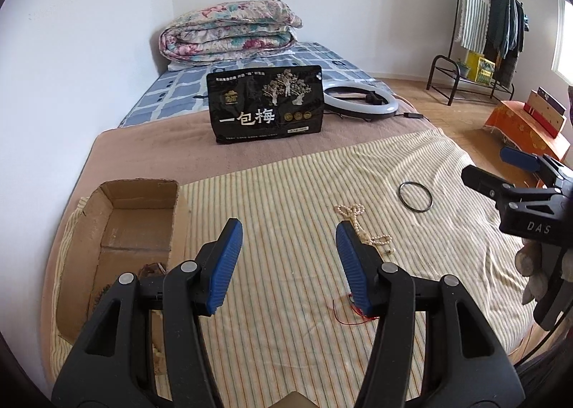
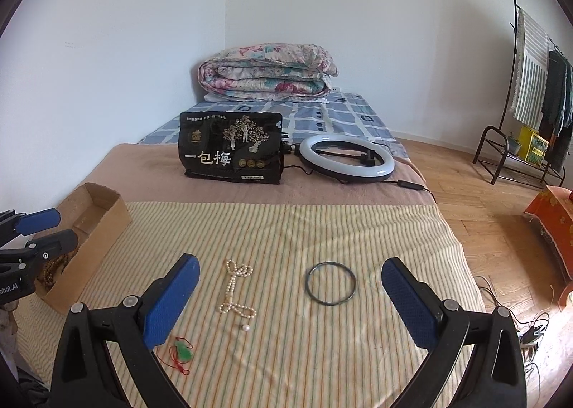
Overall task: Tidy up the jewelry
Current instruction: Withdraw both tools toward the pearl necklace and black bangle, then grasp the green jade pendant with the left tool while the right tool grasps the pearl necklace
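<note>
A pearl necklace (image 2: 234, 288) lies on the striped cloth, with a dark bangle (image 2: 331, 283) to its right and a green pendant on red cord (image 2: 182, 352) to its front left. An open cardboard box (image 2: 91, 234) at the left holds a brown bead string (image 2: 57, 266). My right gripper (image 2: 290, 279) is open and empty, hovering over the necklace and bangle. My left gripper (image 1: 286, 241) is open and empty, just right of the box (image 1: 139, 225), with the necklace (image 1: 361, 225) by its right finger. The bangle (image 1: 415, 195) lies beyond.
A black snack bag (image 2: 231, 152) stands on the brown blanket behind the cloth. A ring light (image 2: 346, 157) with cable lies beside it. A folded floral quilt (image 2: 266, 73) sits at the bed's head. A clothes rack (image 2: 530, 93) and wood floor lie right.
</note>
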A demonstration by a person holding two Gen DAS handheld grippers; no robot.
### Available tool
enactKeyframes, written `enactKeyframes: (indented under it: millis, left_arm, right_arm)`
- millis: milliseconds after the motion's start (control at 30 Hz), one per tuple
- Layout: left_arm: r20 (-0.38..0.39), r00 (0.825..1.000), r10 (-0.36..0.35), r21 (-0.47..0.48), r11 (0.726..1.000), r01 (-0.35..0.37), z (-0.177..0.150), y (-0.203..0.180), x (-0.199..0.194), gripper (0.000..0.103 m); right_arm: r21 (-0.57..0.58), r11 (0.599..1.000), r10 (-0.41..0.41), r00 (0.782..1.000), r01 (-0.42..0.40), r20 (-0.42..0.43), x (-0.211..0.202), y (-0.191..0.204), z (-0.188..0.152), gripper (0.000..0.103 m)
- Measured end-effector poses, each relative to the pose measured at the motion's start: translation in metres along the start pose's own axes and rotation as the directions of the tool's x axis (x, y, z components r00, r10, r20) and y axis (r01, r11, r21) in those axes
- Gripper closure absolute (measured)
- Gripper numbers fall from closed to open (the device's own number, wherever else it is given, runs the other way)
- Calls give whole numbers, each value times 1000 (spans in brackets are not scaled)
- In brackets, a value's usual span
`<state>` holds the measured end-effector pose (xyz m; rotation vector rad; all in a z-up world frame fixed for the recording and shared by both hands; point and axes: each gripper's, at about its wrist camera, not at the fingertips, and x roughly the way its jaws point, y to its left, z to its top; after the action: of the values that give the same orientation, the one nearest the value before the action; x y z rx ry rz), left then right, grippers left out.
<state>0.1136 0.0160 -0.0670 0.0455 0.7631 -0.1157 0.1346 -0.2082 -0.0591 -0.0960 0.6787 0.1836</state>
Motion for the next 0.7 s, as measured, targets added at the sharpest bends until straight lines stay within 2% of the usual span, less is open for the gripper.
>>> enactKeyframes:
  millis: [300,567,700]
  left_arm:
    - [-100,990,-104,46,993,109,-16,-21,25,47]
    - [-218,956,-195,79,973,217,-44,-36,47,47]
    - [-250,944,-218,135,957,256,-55,-50,56,47]
  right_arm:
    - [32,999,21,999,-20,-40,18,-36,-4,3]
    - [25,996,91,985,-88,-147,51,-54,-23,16]
    - [9,994,113,975,-113,-193,65,-50,-32,18]
